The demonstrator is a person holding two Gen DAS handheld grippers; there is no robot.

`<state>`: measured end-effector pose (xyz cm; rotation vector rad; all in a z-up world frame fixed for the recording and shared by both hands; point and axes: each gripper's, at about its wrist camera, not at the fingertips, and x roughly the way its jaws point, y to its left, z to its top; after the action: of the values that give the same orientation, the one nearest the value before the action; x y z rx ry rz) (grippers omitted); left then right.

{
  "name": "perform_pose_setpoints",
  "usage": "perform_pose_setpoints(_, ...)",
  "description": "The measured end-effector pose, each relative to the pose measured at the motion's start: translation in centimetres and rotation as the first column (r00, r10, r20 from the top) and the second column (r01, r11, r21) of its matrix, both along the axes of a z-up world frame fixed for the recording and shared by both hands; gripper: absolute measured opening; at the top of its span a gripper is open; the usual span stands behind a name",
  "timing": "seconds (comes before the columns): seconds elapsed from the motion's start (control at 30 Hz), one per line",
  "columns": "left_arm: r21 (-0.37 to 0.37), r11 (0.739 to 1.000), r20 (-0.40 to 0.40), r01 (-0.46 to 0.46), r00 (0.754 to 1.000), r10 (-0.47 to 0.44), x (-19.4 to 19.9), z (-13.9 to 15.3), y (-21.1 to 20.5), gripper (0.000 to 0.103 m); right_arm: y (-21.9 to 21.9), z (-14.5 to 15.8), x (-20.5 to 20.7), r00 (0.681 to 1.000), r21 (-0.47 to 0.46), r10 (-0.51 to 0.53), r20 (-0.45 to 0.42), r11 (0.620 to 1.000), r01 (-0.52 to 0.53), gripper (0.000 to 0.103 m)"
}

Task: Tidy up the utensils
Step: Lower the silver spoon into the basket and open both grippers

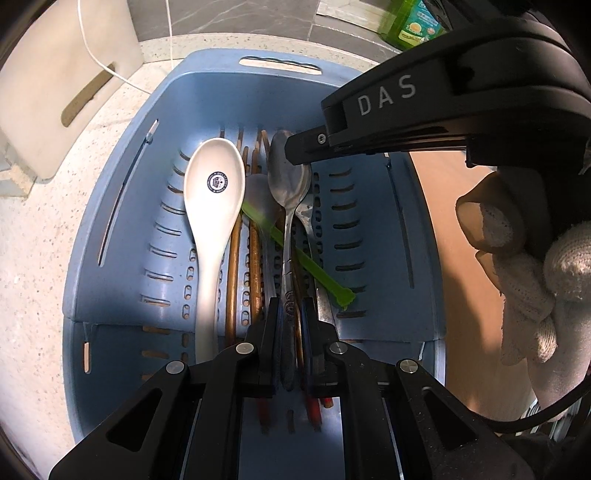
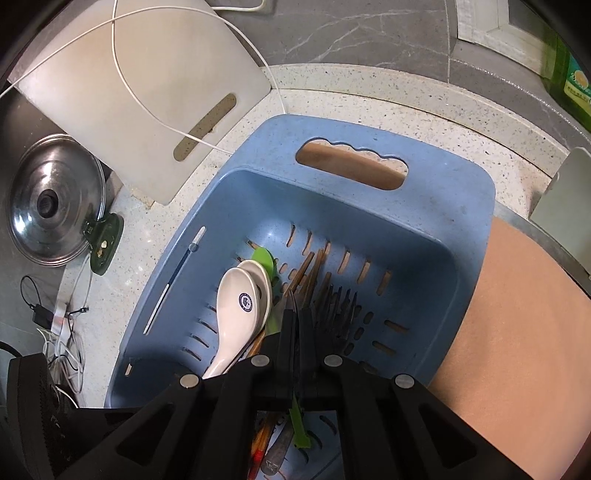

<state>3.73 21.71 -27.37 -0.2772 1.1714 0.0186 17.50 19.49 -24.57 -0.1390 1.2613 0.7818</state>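
Left gripper (image 1: 290, 314) points steeply down, jaws nearly closed; right gripper (image 2: 298, 325) likewise, jaws closed, gloved hand (image 1: 532, 273) behind.

Readable markings. The letters "DAS" stand in pale capitals on the black body of the right gripper (image 1: 295, 153), seen from the left wrist view. The white ceramic spoon (image 1: 214, 206) bears a round dark-blue emblem in its bowl; its ring of lettering is too small to read. The green bottle (image 1: 413, 22) carries a printed label, also illegible.
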Motion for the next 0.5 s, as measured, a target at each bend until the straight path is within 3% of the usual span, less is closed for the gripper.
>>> perform_pose_setpoints(0.5, 0.001, 1.0, 0.009, -0.012, 1.0, 0.012, -0.1, 0.6, 0.2, 0.008, -1.1, 1.0, 0.0, 1.0, 0.013, -0.015, 0.021, 1.0, 0.014, 0.006)
